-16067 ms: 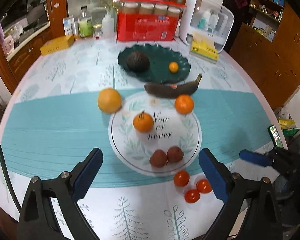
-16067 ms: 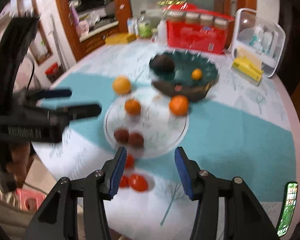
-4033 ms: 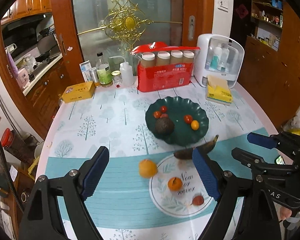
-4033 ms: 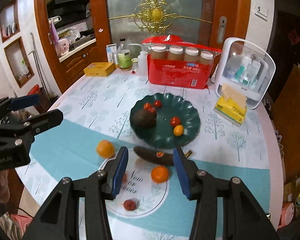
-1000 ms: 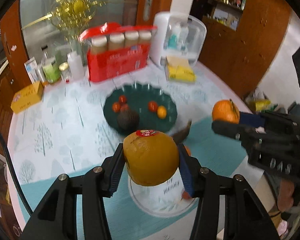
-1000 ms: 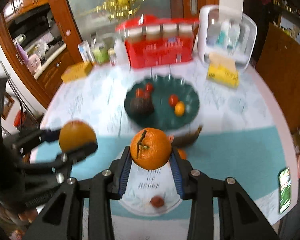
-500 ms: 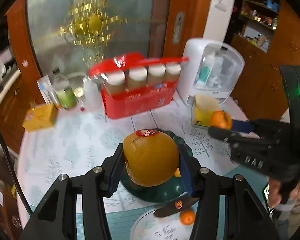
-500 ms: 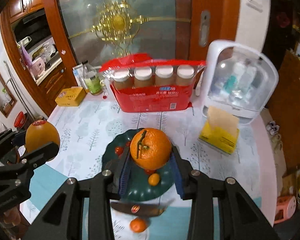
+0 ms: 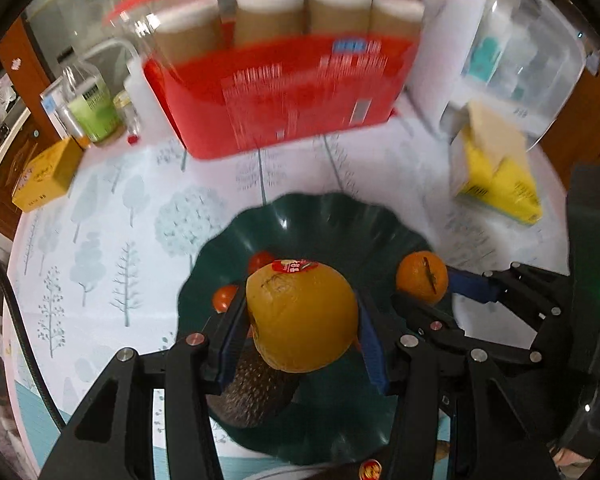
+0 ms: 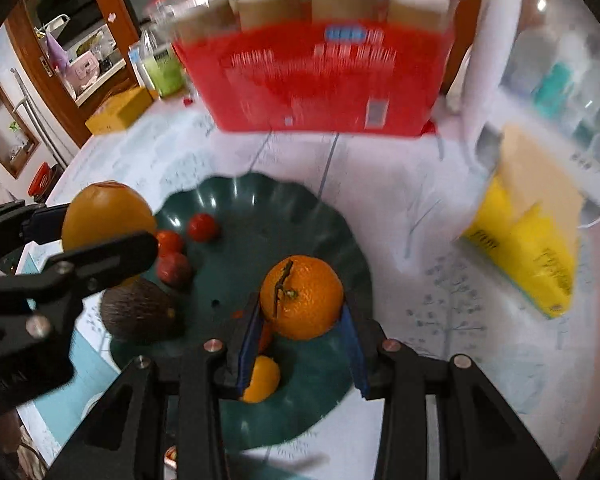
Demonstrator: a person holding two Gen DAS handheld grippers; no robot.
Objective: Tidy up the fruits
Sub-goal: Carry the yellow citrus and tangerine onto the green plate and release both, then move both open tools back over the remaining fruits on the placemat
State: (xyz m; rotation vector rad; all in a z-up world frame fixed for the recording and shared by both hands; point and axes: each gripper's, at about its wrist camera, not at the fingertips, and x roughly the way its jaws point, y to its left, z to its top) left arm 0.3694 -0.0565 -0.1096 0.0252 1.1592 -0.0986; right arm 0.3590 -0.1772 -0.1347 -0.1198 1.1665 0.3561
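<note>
My left gripper (image 9: 300, 320) is shut on a large yellow-orange orange (image 9: 302, 318) with a red sticker, held over the dark green scalloped plate (image 9: 300, 220). My right gripper (image 10: 302, 320) is shut on a smaller orange tangerine (image 10: 302, 298) with a stem, also over the plate (image 10: 284, 208). The plate holds a dark avocado (image 10: 138, 314), small red tomatoes (image 10: 202, 227) and a small yellow-orange fruit (image 10: 262, 378). In the left wrist view the right gripper and its tangerine (image 9: 422, 278) are at the plate's right rim. In the right wrist view the left gripper's orange (image 10: 108, 212) is at the plate's left rim.
A red box of jars (image 9: 276, 92) stands just behind the plate. A yellow tissue pack (image 9: 498, 176) and a white clear-lidded case (image 9: 512, 40) are at the back right. Bottles (image 9: 92, 108) and a yellow box (image 9: 42, 178) are at the back left.
Both grippers have moved forward and down with their fruits, from high above the table to just over the green plate. The red box now looms much closer.
</note>
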